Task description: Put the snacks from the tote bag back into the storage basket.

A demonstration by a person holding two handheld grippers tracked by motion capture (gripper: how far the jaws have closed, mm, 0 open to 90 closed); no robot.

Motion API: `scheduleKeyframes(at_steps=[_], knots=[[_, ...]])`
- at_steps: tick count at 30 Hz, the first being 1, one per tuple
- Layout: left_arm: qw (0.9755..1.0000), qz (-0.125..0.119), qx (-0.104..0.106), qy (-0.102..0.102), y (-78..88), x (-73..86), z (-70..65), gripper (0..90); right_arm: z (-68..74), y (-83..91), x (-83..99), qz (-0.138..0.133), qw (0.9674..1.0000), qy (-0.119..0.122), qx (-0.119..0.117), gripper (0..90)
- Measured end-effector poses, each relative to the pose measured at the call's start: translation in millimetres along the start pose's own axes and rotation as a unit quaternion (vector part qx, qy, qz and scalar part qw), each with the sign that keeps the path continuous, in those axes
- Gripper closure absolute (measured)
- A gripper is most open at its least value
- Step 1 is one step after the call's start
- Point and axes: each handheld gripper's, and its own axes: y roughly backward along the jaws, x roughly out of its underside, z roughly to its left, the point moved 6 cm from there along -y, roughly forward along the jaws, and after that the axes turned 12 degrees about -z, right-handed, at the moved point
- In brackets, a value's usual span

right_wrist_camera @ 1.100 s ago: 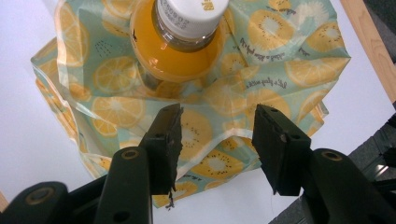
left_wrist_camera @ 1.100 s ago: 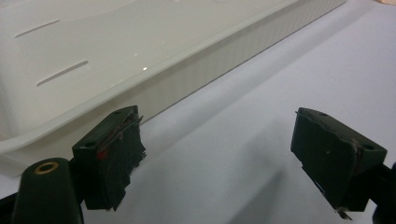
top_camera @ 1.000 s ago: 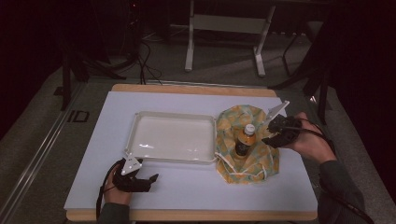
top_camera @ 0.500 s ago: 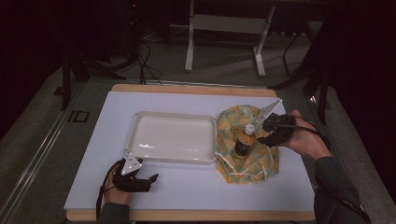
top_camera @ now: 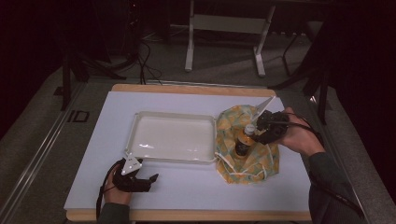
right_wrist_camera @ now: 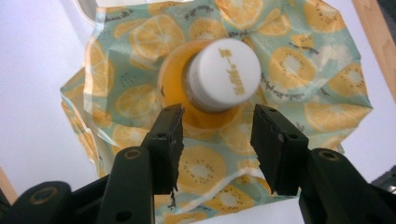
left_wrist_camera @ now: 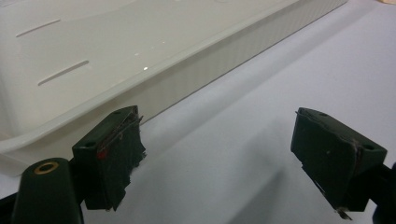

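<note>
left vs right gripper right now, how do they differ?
The left gripper rests low on the table beside the white tray, fingers spread wide; the right gripper hangs above the bottle on the fruit-print bag, gap narrower. Both are open, holding nothing.

We see a white table (top_camera: pixel 187 186) with a wooden edge. On it lie two things — a white tray (top_camera: pixel 175 137) and, just beside it, a fruit-print bag (top_camera: pixel 252 161).

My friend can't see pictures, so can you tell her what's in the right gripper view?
A bottle with a white cap and orange contents stands on a fruit-print cloth, seen from above. The right gripper hovers just before it, its two black jaws open and not touching it. The cloth lies crumpled on a white table.
</note>
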Motion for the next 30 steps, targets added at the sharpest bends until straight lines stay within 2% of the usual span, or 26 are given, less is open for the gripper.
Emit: scheduleKeyframes(at_steps=[8,17,20,30], knots=[[1.0,0.002,0.0,-0.001,-0.3,0.1,-0.1,16.7,-2.6,-4.1,-6.0,-0.002,0.9999,-0.011,-0.008,56.7],[1.0,0.003,-0.001,-0.001,-0.7,0.2,0.0,16.7,-5.1,-7.5,-11.2,0.003,0.9998,-0.021,-0.006,55.5],[1.0,0.004,-0.001,-0.001,-0.7,0.3,0.0,16.7,-6.8,-9.2,-12.3,0.003,0.9995,-0.031,-0.007,54.9],[1.0,0.006,0.0,-0.003,-1.4,0.5,-0.5,16.7,-7.2,-15.2,-17.7,0.015,0.9988,-0.04,-0.022,55.6]])
